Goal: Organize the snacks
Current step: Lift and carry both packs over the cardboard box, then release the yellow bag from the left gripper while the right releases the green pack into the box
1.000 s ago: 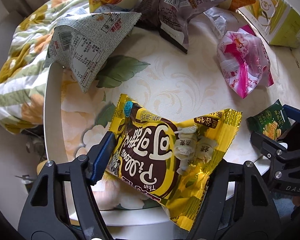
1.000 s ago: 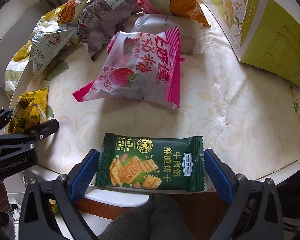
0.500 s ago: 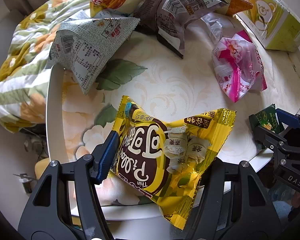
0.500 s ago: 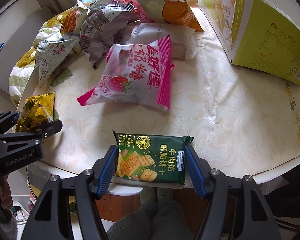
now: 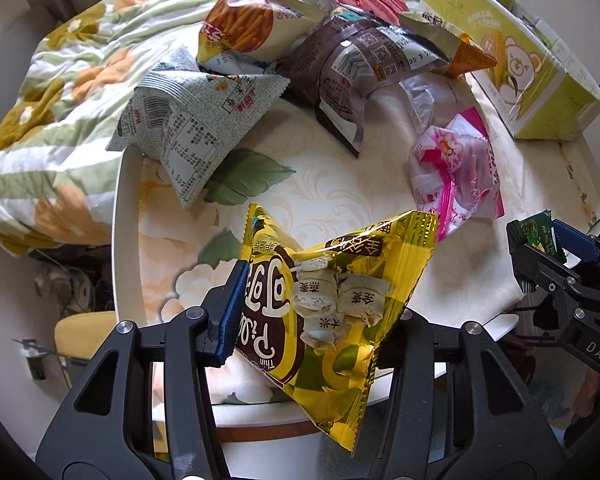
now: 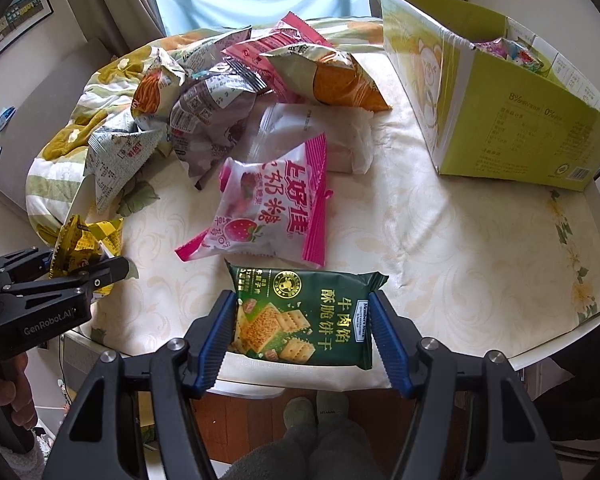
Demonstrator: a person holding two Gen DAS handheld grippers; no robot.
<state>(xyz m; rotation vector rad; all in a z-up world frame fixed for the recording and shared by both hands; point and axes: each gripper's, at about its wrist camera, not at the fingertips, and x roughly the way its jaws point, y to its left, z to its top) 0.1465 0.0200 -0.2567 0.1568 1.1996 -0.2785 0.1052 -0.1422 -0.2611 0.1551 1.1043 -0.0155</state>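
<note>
My left gripper [image 5: 316, 312] is shut on a yellow and brown snack packet [image 5: 332, 296] and holds it lifted over the table's near left edge; the packet also shows in the right wrist view [image 6: 82, 246]. My right gripper [image 6: 304, 320] is shut on a green cracker packet [image 6: 304, 316] and holds it just above the table's front edge; it shows at the right of the left wrist view [image 5: 540, 240]. A pink strawberry candy bag [image 6: 268, 216] lies just beyond the green packet.
A green-yellow open cardboard box [image 6: 500, 120] stands at the far right with sweets inside. A pile of snack bags [image 6: 228, 80] lies at the back, a grey triangular bag [image 5: 192, 128] at the left. A floral quilt [image 5: 52, 120] hangs beyond the round table [image 6: 460, 240].
Both grippers have closed on their packets and lifted them off the table. The yellow packet now crumples between the left fingers; the green packet is squeezed narrower and raised.
</note>
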